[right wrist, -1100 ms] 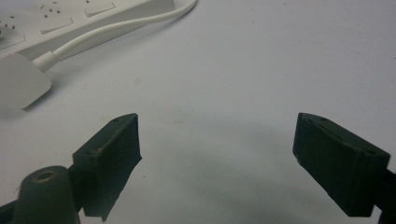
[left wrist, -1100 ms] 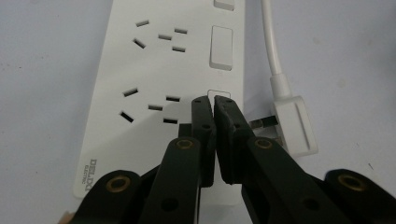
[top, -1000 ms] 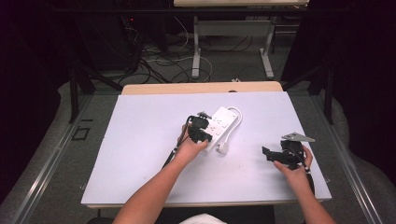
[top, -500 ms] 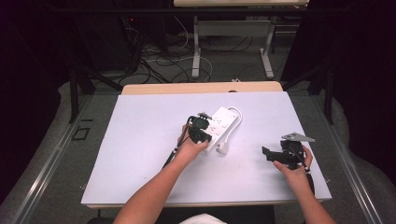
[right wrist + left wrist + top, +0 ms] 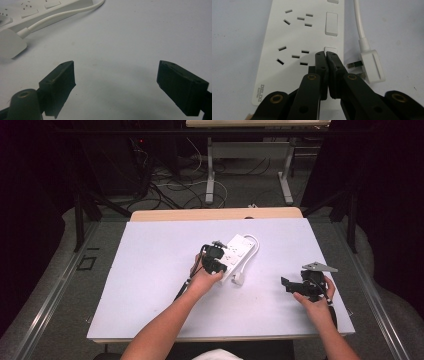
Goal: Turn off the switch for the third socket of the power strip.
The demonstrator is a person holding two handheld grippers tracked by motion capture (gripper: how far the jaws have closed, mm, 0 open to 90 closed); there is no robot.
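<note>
High view: a white power strip [image 5: 237,254] lies mid-table on the white table [image 5: 150,285], the left gripper [image 5: 214,260] on its near end, the right gripper [image 5: 299,286] well apart to the right. Left gripper view: jaws pressed together, empty, tips touching a rocker switch [image 5: 330,50]; the plug [image 5: 372,66] lies beside the strip. Right gripper view: jaws spread wide, holding nothing, above bare table.
</note>
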